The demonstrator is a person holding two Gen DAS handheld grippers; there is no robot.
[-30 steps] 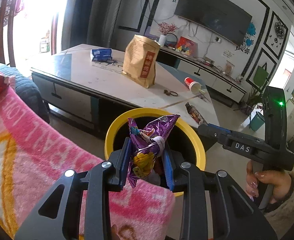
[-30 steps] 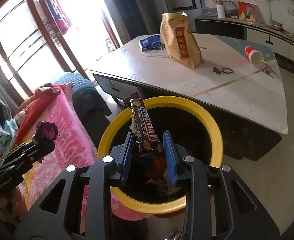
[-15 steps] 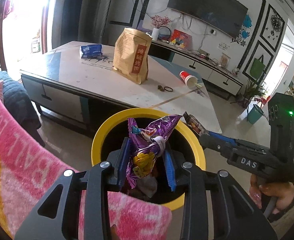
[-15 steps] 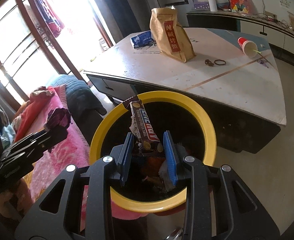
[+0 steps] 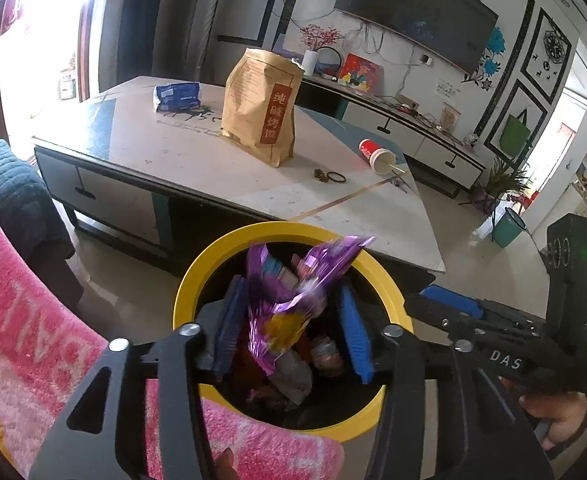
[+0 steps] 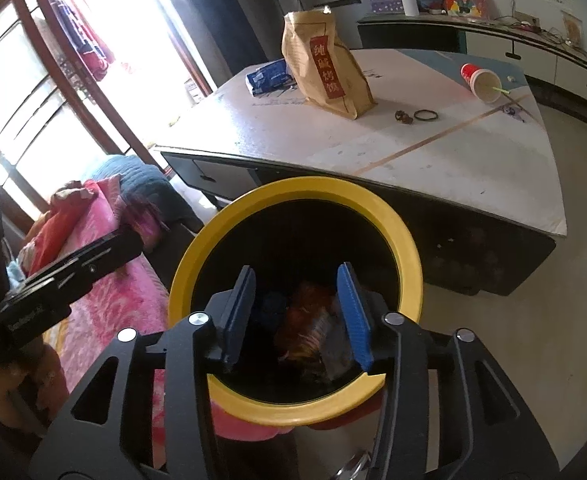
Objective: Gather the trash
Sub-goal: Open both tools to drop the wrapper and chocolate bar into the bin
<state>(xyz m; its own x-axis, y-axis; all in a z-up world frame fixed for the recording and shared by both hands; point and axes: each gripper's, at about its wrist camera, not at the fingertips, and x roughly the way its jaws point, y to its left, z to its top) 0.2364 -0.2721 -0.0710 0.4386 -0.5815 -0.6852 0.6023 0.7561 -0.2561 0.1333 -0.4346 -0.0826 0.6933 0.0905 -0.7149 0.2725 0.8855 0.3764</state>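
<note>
From the left wrist, the left gripper [image 5: 289, 324] hung over the yellow-rimmed trash bin [image 5: 197, 280], its jaws opening around a purple foil snack wrapper [image 5: 293, 292] that sat blurred between the blue pads [image 5: 229, 328], apparently no longer pinched and dropping toward the litter in the bin. That wrapper looked feather-light, crinkly and slick, the sort of thing best pinched across a crumpled fold rather than along a flat edge. Beyond the bin stood the coffee table [image 5: 141, 148], carrying a tall brown paper bag [image 5: 261, 108], a blue packet [image 5: 177, 96] behind it and a tipped red paper cup [image 5: 375, 154] towards the far side; the cup would likely crush under a hard squeeze, so its rim or mid-wall seemed the place to take it. The right gripper [image 5: 445, 304] reached in from the bin's right side. From the right wrist, the right gripper [image 6: 293, 312] was also above the bin [image 6: 221, 224], jaws opening with nothing between the pads; crumpled wrappers [image 6: 309, 320] lay in the bin below. The left gripper's black body [image 6: 69, 272] showed to the bin's left, over a pink blanket [image 6: 109, 292].
</note>
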